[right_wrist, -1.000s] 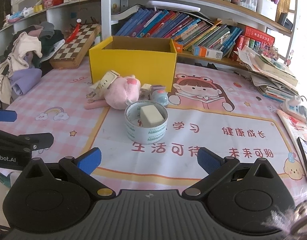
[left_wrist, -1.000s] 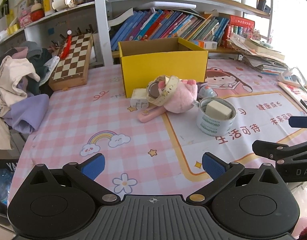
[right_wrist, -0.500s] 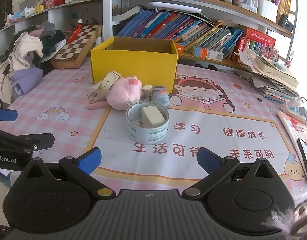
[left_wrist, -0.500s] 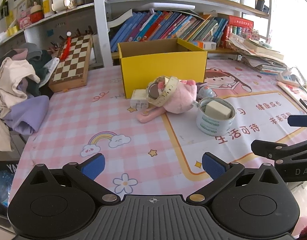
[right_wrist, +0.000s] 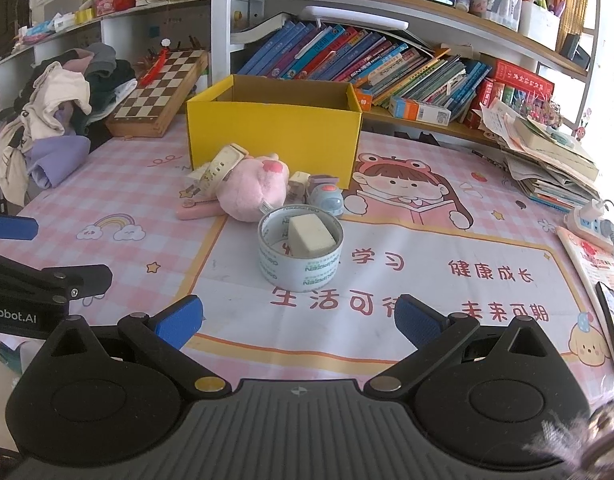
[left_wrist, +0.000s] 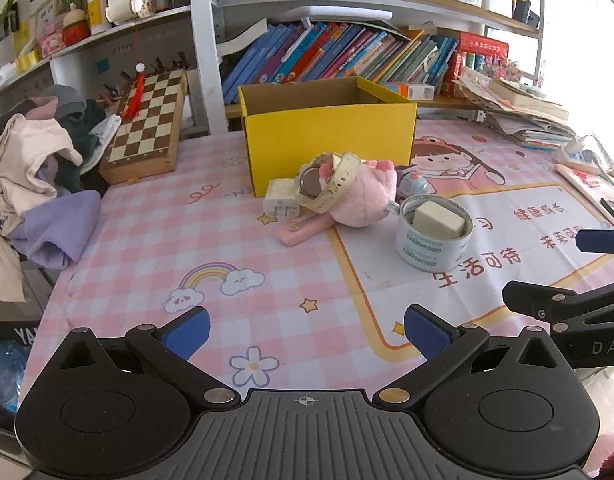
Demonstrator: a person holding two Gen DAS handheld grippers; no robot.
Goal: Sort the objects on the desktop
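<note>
A yellow cardboard box (left_wrist: 329, 142) (right_wrist: 273, 138) stands open-topped at the back of the desk. In front of it lies a heap: a pink plush toy (left_wrist: 363, 200) (right_wrist: 253, 192) with a cream watch (left_wrist: 327, 184) (right_wrist: 219, 168) on it, a pink flat stick (left_wrist: 299, 232) (right_wrist: 199, 210), a small cream block (left_wrist: 281, 200) and a round blue gadget (right_wrist: 327, 200). Nearer stands a roll of tape (left_wrist: 433, 238) (right_wrist: 301, 256) with a cream eraser (left_wrist: 439, 218) (right_wrist: 309, 234) inside. My left gripper (left_wrist: 305, 330) and right gripper (right_wrist: 297, 320) are both open, empty, short of the tape.
A chessboard (left_wrist: 149, 120) leans at the back left beside a heap of clothes (left_wrist: 35, 176). Books (right_wrist: 347, 58) fill the shelf behind the box. Stacked papers (right_wrist: 547, 156) and a power strip (right_wrist: 595, 222) sit at the right edge.
Both grippers have edged slightly forward toward the heap; the objects have not moved, and both pairs of jaws stay as wide as before.
</note>
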